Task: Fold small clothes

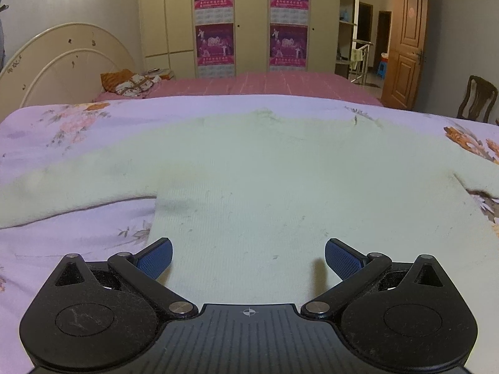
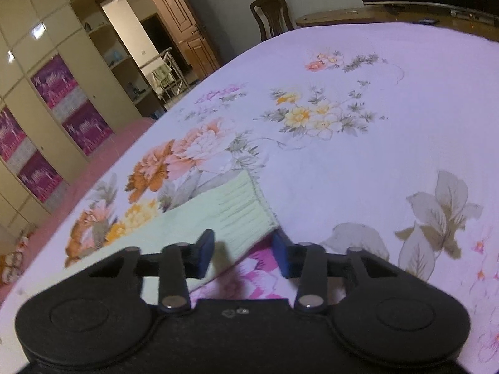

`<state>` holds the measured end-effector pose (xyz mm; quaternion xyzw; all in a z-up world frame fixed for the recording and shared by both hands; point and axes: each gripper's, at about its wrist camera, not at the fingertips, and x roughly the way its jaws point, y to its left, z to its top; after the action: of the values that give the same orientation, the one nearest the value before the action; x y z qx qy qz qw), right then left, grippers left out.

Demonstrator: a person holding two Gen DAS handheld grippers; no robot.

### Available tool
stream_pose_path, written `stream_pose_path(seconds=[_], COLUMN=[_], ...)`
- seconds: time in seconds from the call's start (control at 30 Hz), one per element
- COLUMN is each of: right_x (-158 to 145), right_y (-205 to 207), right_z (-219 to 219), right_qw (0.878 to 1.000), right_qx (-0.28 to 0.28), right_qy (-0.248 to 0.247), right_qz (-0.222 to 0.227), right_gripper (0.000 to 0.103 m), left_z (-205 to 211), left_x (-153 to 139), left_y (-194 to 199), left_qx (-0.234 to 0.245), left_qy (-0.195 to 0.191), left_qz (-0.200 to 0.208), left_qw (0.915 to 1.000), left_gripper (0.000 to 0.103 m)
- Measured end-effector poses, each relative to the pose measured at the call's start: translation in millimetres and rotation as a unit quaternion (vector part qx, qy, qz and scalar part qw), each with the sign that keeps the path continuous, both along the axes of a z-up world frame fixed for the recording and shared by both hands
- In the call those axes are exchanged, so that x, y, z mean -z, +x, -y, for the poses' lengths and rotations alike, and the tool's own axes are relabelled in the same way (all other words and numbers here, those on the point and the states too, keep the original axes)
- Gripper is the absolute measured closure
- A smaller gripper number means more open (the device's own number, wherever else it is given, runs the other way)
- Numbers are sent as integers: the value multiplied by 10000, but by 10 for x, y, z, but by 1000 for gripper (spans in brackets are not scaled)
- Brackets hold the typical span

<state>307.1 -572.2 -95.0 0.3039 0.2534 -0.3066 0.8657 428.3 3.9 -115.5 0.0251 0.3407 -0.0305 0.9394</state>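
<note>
A pale green knit sweater [image 1: 249,168] lies flat and spread out on the floral bedsheet [image 1: 78,243], sleeves out to both sides. My left gripper [image 1: 248,258] is open wide and empty, low over the sweater's body near its bottom hem. In the right wrist view, the ribbed cuff of one sleeve [image 2: 240,215] lies on the sheet. My right gripper [image 2: 243,252] is open and empty, just short of that cuff, its left blue pad [image 2: 204,252] over the sleeve's edge.
A second bed with a pink cover [image 1: 265,85] and a white headboard [image 1: 62,62] stands behind. Wardrobes with posters [image 1: 215,21] line the far wall. A wooden chair [image 2: 271,15] and a door [image 1: 405,40] are at the right.
</note>
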Motion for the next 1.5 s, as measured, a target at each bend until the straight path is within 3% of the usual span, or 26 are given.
stream_pose_path(seconds=[0.07,0.17,0.37,0.5,0.7,0.93,1.23,1.3,1.4,1.47,1.5], right_x=[-11,-46,-256,-415,-497,-478,-124,-66,3,-108,-165], right_y=[31,78,263,576,1058,1288,1439,1467,1482,1289,1178], right_z=[32,32,-345,-936,-1810,-2686,-3576,-3744,-3936,-3942,-3862], right_qw=[9998,9991,9945,9838,9677,9377,8981,8836,8537,8504,8545], right_qx=[-10,-80,-530,-1301,-2179,-3227,-4174,-4505,-5056,-5058,-4993], right_qy=[-93,-279,-875,-1233,-1253,-1266,-1383,-1276,-1220,-1450,-1418], right_qz=[-148,-294,-243,-43,215,213,-97,-91,-261,11,209], right_gripper=[86,97,98,98,98,98,98,96,85,84,86], left_z=[-23,-76,-273,-459,-804,-946,-1020,-1006,-919,-773,-693], left_x=[-12,-34,-71,-69,-46,13,-79,-106,-151,-184,-191], left_y=[-5,-19,-81,-116,-259,-304,-401,-366,-281,-164,-91], left_qx=[-12,-48,-173,-338,-725,-865,-895,-845,-588,-366,-244], left_qy=[17,42,45,11,-39,-183,-582,-742,-995,-1164,-1313], left_qz=[21,59,127,121,137,50,118,80,70,108,103], left_qw=[10000,10000,9998,9994,9973,9961,9942,9936,9933,9925,9910], left_gripper=[0,0,0,0,0,0,0,0,0,1,11])
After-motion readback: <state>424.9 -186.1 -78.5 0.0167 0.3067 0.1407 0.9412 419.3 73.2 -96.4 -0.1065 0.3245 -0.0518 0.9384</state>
